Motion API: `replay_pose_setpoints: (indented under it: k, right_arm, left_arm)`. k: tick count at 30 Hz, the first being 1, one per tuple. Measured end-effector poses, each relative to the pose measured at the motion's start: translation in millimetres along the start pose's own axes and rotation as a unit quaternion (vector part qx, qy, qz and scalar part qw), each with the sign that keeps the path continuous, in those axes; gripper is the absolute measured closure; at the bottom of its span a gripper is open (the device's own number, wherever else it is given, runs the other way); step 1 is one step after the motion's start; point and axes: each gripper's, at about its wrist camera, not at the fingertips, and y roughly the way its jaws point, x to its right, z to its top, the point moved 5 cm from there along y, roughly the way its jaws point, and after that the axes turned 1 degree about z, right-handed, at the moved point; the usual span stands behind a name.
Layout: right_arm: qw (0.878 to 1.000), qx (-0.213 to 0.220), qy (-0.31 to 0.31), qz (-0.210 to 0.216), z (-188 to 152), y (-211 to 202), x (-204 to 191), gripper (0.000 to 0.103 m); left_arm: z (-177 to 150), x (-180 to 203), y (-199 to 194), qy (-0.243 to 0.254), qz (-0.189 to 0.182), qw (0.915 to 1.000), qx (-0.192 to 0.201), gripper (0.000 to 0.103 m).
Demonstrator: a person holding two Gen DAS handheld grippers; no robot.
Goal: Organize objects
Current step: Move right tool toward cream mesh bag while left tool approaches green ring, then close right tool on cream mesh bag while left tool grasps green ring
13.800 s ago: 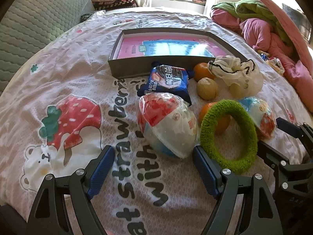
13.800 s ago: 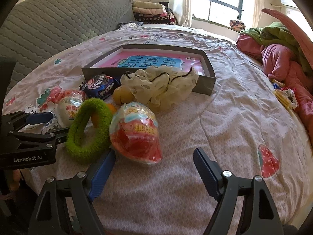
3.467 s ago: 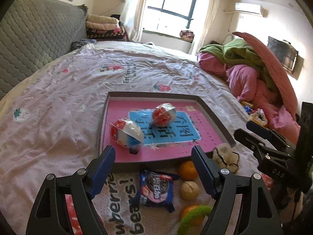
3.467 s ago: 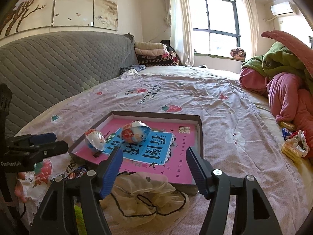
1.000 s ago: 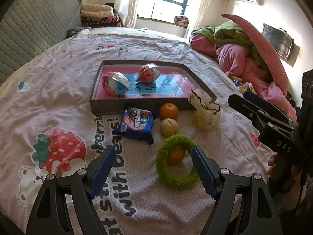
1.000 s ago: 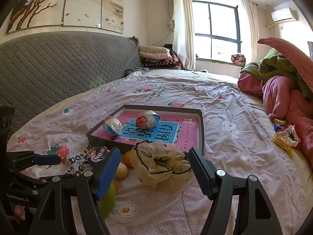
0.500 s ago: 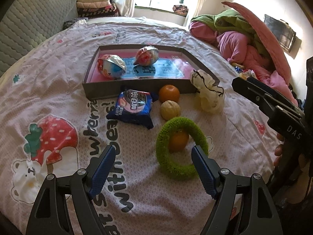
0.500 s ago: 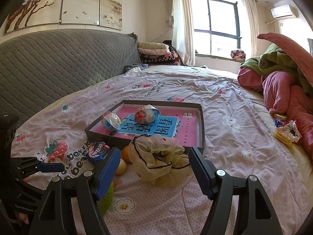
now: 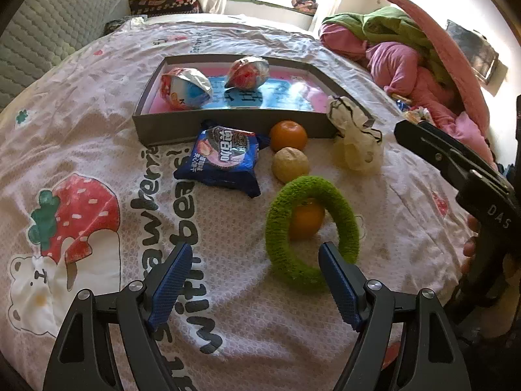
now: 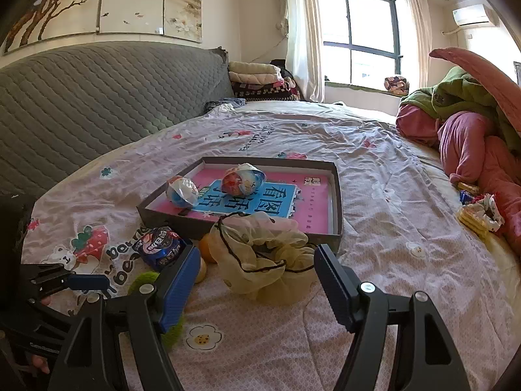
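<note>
A grey box lid [image 9: 228, 127] [image 10: 337, 195] lies on the bed with two foil-wrapped eggs [image 9: 185, 88] [image 9: 248, 72] inside. In front of it lie a blue cookie packet [image 9: 224, 159], an orange [image 9: 288, 136], a tan ball [image 9: 290, 164], a cream cloth bag [image 9: 356, 143] [image 10: 260, 260] and a green fuzzy ring [image 9: 312, 224] around a second orange [image 9: 306, 220]. My left gripper [image 9: 254, 280] hovers open just before the ring, nothing between its fingers. My right gripper [image 10: 257, 280] stands open just before the cloth bag.
The bedspread [image 9: 81, 150] has strawberry prints and lettering. A pink and green pile of bedding [image 9: 407, 52] lies at the right. A grey quilted headboard [image 10: 97, 104] runs along the left, folded blankets [image 10: 257, 78] by the window. Snack wrappers [image 10: 478, 211] lie at the right edge.
My left gripper has sunk and tipped down toward the green ring, which now sits larger and nearer its fingers. The right gripper has barely moved.
</note>
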Motion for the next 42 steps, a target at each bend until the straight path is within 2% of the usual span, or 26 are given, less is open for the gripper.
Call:
replay_pose_setpoints:
  k: [18,24,35,39,42]
  right_arm:
    - [1.0,-0.022,-0.002,-0.006,-8.2,16.0,2.5,0.031]
    - [0.999,-0.042,-0.01,-0.005,-12.7,28.9,-1.8,0.031]
    - [0.996,-0.081,-0.019,-0.03,-15.4,59.6,2.2,0.031]
    - [0.995,-0.087,-0.027,-0.037,-15.0,66.6,3.3,0.031]
    - [0.995,-0.088,-0.029,-0.035,-15.9,69.7,2.4,0.04]
  left_arm:
    - [-2.1,-6.8,14.8,0.004,0.022,0.9997,-0.009,0.022]
    - [-1.7,-6.0,16.8,0.004,0.021,0.9997,-0.009,0.022]
    - [-0.3,-2.7,20.2,0.009,0.015,0.9998,0.0,0.023]
    - [0.4,-0.5,20.6,0.014,0.014,0.9998,0.007,0.027]
    - [0.3,1.5,20.8,0.019,0.012,0.9997,0.01,0.029]
